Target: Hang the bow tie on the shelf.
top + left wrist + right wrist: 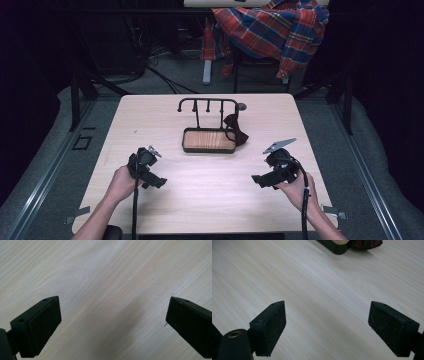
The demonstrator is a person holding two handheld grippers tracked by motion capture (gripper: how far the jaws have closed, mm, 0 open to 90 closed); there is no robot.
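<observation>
A black metal rack (207,105) with hooks rises from a wooden tray base (208,140) at the middle of the table. A dark brown bow tie (236,127) hangs off the rack's right end, down beside the tray. My left gripper (156,182) is held low at the table's front left, jaws wide open over bare wood (112,307). My right gripper (259,181) is at the front right, also open with nothing between its jaws (327,315). A corner of the tray (335,247) and the bow tie (367,243) show at the top of the right gripper view.
The light wooden table (150,115) stands on grey flooring. Behind it a chair carries a red plaid shirt (272,30). Dark frame legs (80,95) and cables lie beyond the table's far left corner.
</observation>
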